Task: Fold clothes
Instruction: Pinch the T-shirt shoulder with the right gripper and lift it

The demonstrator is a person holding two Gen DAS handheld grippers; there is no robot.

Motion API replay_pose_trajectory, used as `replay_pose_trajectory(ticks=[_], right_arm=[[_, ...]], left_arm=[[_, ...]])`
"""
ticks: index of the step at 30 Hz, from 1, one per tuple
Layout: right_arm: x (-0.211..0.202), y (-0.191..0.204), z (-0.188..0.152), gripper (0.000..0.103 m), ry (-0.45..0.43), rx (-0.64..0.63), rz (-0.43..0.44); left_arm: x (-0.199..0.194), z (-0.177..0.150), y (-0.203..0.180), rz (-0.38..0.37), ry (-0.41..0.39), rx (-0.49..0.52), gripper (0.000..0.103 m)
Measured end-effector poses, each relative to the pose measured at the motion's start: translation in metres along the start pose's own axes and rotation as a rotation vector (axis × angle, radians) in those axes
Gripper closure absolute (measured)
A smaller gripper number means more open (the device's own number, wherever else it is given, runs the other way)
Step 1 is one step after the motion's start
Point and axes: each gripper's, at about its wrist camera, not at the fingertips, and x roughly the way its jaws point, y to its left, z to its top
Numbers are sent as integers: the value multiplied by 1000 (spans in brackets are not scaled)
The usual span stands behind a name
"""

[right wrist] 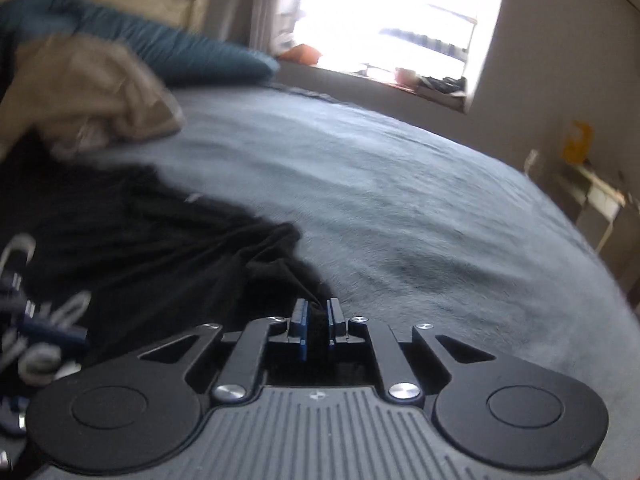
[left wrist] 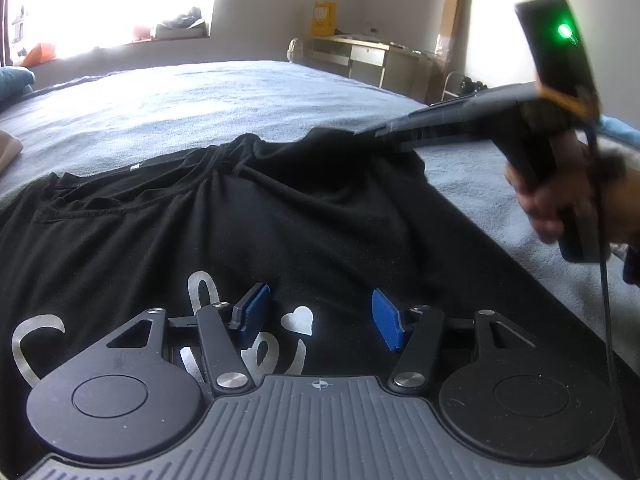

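Note:
A black T-shirt with white lettering and a white heart lies front up on the grey-blue bed cover. My left gripper is open just above the shirt's chest print, with nothing between its blue pads. My right gripper is shut on a pinch of the black T-shirt at its right shoulder or sleeve, lifting the cloth into a ridge. In the left wrist view the right gripper reaches in from the right, held by a hand.
A beige garment lies crumpled on the bed beyond the shirt, next to a teal pillow. A bright window is behind the bed. A desk with drawers stands by the far wall.

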Motion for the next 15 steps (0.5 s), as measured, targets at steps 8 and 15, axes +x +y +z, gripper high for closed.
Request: replay_pose_trajectory(ticks=[8, 15], right_arm=[[19, -115, -20, 94, -15, 692, 26], [6, -143, -55, 61, 104, 920, 71]], left_arm=[[0, -2, 0, -2, -5, 3, 45], [2, -4, 2, -9, -11, -5, 45]])
